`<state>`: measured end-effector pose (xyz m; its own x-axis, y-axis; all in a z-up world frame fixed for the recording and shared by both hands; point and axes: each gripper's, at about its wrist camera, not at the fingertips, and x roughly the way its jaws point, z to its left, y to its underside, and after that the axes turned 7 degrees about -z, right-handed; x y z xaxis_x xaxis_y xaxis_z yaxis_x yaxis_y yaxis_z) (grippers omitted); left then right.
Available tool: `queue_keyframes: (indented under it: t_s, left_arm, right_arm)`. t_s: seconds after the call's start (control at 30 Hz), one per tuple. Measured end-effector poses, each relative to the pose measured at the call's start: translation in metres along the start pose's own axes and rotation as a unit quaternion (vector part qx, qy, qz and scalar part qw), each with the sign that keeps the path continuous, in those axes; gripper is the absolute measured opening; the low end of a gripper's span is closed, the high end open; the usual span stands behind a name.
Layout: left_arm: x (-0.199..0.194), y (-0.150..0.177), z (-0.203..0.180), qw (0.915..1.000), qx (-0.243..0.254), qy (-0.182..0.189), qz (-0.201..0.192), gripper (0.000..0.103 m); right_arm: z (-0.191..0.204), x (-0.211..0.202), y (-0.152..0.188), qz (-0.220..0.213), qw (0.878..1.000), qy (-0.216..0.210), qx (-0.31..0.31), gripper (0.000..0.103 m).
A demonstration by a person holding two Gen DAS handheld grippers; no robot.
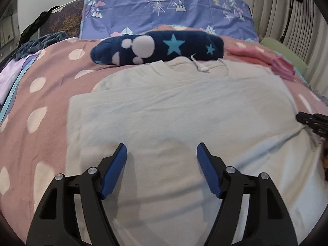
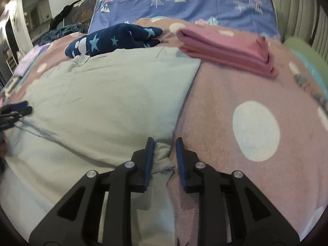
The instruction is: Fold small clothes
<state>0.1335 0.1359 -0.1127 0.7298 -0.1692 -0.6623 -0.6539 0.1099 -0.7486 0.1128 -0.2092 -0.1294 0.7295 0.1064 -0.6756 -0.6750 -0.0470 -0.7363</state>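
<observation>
A pale, cream-white soft cotton garment (image 1: 180, 110) lies spread flat on a bed covered by a dusty-pink blanket with large white dots (image 2: 256, 131). It looks like a small top: a round neckline with a little white tag (image 1: 202, 66) sits at its far edge, and its left side is already folded inward, leaving a straight layered edge there. The cloth is mostly smooth, with a few shallow creases running toward its right side.

Its neckline points away from the cameras, toward a dark navy fleece item with turquoise stars and white blobs (image 1: 160, 48) that touches its far edge; its hem is toward the viewer, so its long axis runs near to far along the bed. A folded pink cloth (image 2: 225, 49) lies just beside the top's far right corner, and a violet-blue pillowcase printed with trees (image 1: 164, 6) lies beyond.

The left hand-held gripper (image 1: 162, 153) is over the near middle of the garment with its blue pads wide apart and nothing between them; I cannot tell whether the tips touch the cloth. The right hand-held gripper (image 2: 164, 145) is at the garment's right edge, its jaws narrowly parted. A bunched bit of the pale cloth sits between them, against the left pad (image 2: 149, 160), while the right pad stands clear of it.
</observation>
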Motion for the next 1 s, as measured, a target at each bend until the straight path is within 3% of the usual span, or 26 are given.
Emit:
queue_keyframes:
  t_s: [0.07, 0.2, 0.33, 0.4, 0.5, 0.63, 0.9, 1.0]
  left_arm:
    - [-0.033, 0.013, 0.008, 0.9998, -0.012, 0.001, -0.015, 0.075]
    - [-0.088, 0.061, 0.031, 0.9995, -0.031, -0.004, -0.002, 0.079]
    - [-0.120, 0.109, 0.050, 0.9961, -0.080, 0.019, 0.032, 0.079]
    - [-0.134, 0.126, 0.050, 0.9936, -0.100, 0.044, 0.029, 0.079]
    - [-0.141, 0.138, 0.042, 0.9907, -0.112, 0.075, 0.018, 0.080]
    - [-0.147, 0.148, 0.032, 0.9919, -0.089, 0.086, 0.026, 0.080]
    - [-0.184, 0.184, 0.025, 0.9799, -0.104, 0.169, 0.026, 0.079]
    - [-0.201, 0.199, 0.012, 0.9748, -0.091, 0.201, 0.030, 0.073]
  right_arm:
    - [-0.004, -0.021, -0.001, -0.015, 1.000, 0.011, 0.014, 0.040]
    - [-0.039, -0.077, 0.018, -0.044, 0.998, -0.025, 0.050, 0.040]
    - [-0.063, -0.112, 0.057, -0.020, 0.995, -0.053, 0.085, 0.040]
    - [-0.066, -0.122, 0.078, -0.004, 0.992, -0.073, 0.104, 0.040]
    - [-0.063, -0.130, 0.095, 0.005, 0.991, -0.075, 0.111, 0.041]
    - [-0.058, -0.143, 0.111, 0.012, 0.988, -0.095, 0.118, 0.042]
    - [-0.059, -0.181, 0.166, 0.028, 0.978, -0.150, 0.142, 0.041]
    - [-0.060, -0.196, 0.181, 0.038, 0.971, -0.174, 0.160, 0.041]
